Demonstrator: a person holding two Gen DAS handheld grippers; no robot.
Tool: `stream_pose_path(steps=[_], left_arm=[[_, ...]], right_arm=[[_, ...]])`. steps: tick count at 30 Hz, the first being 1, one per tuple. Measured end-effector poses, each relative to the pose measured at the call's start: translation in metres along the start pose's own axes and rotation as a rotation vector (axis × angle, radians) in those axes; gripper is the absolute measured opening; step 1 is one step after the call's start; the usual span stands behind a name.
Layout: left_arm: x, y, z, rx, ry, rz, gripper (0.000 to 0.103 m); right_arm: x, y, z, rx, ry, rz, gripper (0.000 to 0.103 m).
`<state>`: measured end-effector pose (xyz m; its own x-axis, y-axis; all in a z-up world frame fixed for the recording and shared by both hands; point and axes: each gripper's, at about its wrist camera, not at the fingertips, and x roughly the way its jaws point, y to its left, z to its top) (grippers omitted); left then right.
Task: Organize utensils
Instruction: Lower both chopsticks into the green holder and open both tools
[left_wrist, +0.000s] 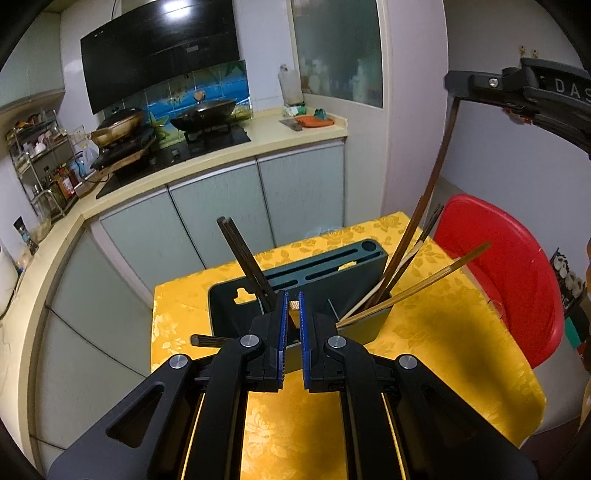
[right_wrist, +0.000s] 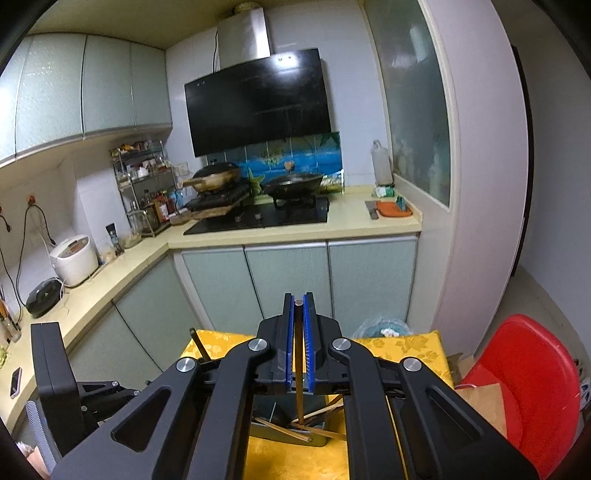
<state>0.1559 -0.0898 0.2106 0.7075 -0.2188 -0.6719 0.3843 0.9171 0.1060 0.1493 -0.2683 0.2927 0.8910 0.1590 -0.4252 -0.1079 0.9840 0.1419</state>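
- Your right tongs (right_wrist: 298, 301) are clamped on one dark chopstick (right_wrist: 297, 369): in the right wrist view it runs straight down between the blue pads (right_wrist: 289, 343), its square top flush with the tips at centre frame and its lower end among the sticks in the holder below.
- In the left wrist view those same tongs enter at the upper right (left_wrist: 458, 83), with the chopstick (left_wrist: 439, 170) hanging from them in a long curve down to the holder's right compartment.
- Your left tongs (left_wrist: 292, 299) are clenched with only a narrow slit between the pads; a small tan, ribbed piece (left_wrist: 294, 305) shows in the slit at the tips, and you cannot tell whether it is gripped.
- Just beyond them stands the dark teal utensil holder (left_wrist: 343, 266), slotted on top, at lower centre of that view.
- Two dark chopsticks (left_wrist: 240, 254) lean up and to the left out of its left compartment.
- Several sticks, some dark, some pale bamboo (left_wrist: 424, 282), fan out to the right from the right compartment.
- The holder stands on a counter draped in a yellow floral cloth (left_wrist: 443, 332).
- A red plastic chair (left_wrist: 509, 273) stands just beside the counter at the right edge.
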Motion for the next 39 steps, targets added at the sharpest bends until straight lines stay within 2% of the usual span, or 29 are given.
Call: stream_pose_path(steps=[10, 22, 24, 26, 27, 28, 29, 31, 35, 39], left_arm=[[0.023, -0.001, -0.008, -0.010, 0.033, 0.012, 0.007], [0.024, 0.005, -0.010, -0.058, 0.022, 0.029, 0.008], [0.024, 0.009, -0.010, -0.070, 0.025, 0.035, 0.009], [0.024, 0.011, -0.011, -0.077, 0.025, 0.040, 0.010], [0.023, 0.012, -0.011, -0.082, 0.025, 0.041, 0.014], [0.022, 0.012, -0.011, -0.085, 0.023, 0.043, 0.032], [0.020, 0.013, -0.011, -0.089, 0.013, 0.047, 0.056], [0.012, 0.014, -0.010, -0.094, -0.029, 0.071, 0.073], [0.000, 0.011, -0.008, -0.078, -0.067, 0.086, 0.076], [-0.012, 0.006, -0.010, -0.054, -0.106, 0.109, 0.085]], right_arm=[[0.037, 0.004, -0.026, 0.005, 0.094, 0.003, 0.005], [0.051, -0.001, -0.043, 0.044, 0.149, 0.006, 0.006], [0.049, -0.002, -0.042, 0.043, 0.145, 0.002, 0.007], [0.046, -0.003, -0.042, 0.044, 0.139, -0.004, 0.018], [0.044, -0.005, -0.041, 0.044, 0.132, -0.010, 0.022], [0.042, -0.006, -0.041, 0.043, 0.127, -0.016, 0.028], [0.040, -0.007, -0.040, 0.041, 0.124, -0.020, 0.030], [0.038, -0.010, -0.041, 0.044, 0.123, -0.020, 0.030], [0.031, -0.013, -0.041, 0.048, 0.115, -0.023, 0.030], [0.020, -0.010, -0.041, 0.021, 0.091, -0.039, 0.030]])
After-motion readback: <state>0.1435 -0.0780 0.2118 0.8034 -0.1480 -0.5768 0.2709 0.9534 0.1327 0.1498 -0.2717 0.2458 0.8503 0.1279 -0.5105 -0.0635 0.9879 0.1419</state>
